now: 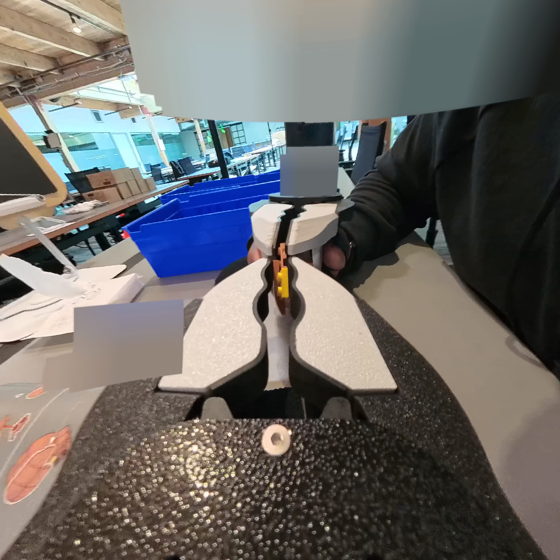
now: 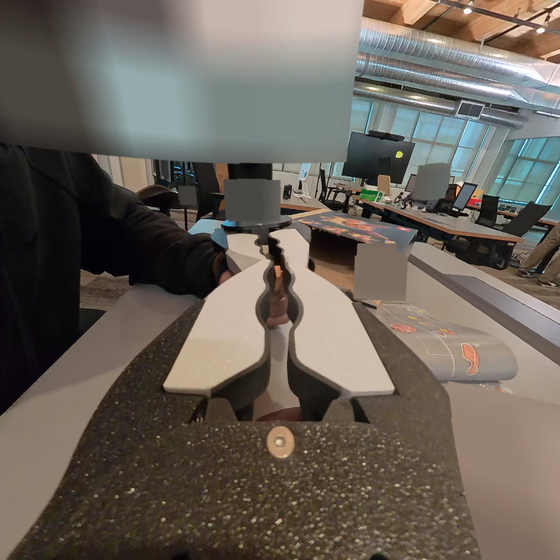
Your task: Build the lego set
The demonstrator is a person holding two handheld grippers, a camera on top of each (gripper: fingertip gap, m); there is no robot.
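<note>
My left gripper (image 1: 280, 266) is shut on a brown plate (image 1: 280, 298) that stands on edge and carries a small yellow brick (image 1: 283, 281). My right gripper (image 1: 289, 239) faces it tip to tip, and an orange brick piece (image 1: 283, 251) sticks out from its fingertips and meets the brown plate. In the right wrist view my right gripper (image 2: 277, 268) is shut on the orange piece (image 2: 277, 277), with a dark brown part (image 2: 277, 310) behind it between the fingers. The left gripper (image 2: 272, 245) stands just beyond. Both are held above the grey table (image 1: 424, 303).
Blue bins (image 1: 194, 239) stand behind on the left, and white paper packaging (image 1: 75, 291) lies beside them. An open cardboard box with a printed lid (image 2: 357, 230) and an open booklet (image 2: 448, 348) lie on the right. A person's dark sleeve (image 1: 454, 197) reaches in. Only a small space, under 4 cm, lies between the two pairs of fingers.
</note>
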